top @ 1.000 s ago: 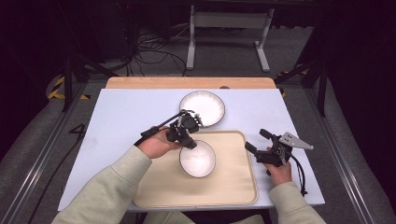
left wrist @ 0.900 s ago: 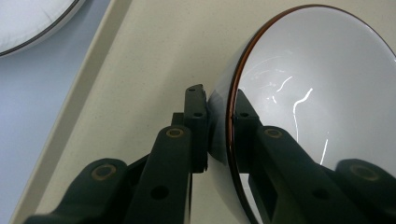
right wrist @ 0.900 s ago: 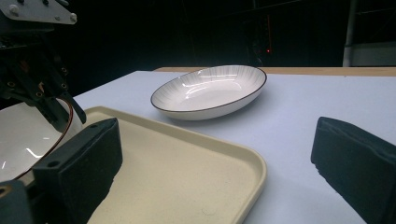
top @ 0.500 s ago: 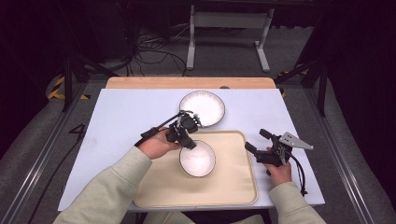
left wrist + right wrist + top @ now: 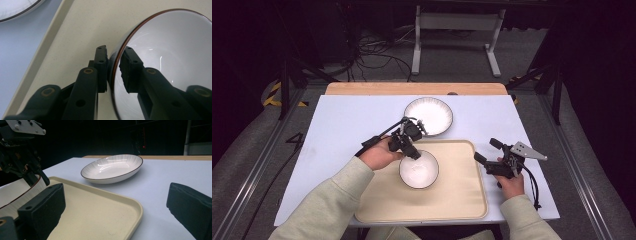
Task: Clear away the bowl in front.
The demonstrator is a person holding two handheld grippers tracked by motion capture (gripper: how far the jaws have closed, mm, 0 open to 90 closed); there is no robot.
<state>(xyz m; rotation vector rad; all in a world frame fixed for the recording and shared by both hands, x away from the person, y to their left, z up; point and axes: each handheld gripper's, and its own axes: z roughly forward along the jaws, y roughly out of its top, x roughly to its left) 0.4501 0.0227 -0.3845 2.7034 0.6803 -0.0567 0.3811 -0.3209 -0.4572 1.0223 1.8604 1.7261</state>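
On the pale blue table (image 5: 327, 135) in a dark room, the left tongs (image 5: 113, 67) pinch the small white bowl's (image 5: 419, 170) rim over the cream plastic tray (image 5: 462, 195) while the right tongs (image 5: 487, 152) gape empty.

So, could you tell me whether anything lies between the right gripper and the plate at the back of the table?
Nothing visible does. Between the open right gripper and the plate there is only the tray's corner and bare table.

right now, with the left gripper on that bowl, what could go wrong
The left gripper pinches the bowl only by its thin rim, one jaw inside and one outside, so the bowl could tip or slip out onto the tray. The plate sits just behind that hand, so a backward swing might knock it.
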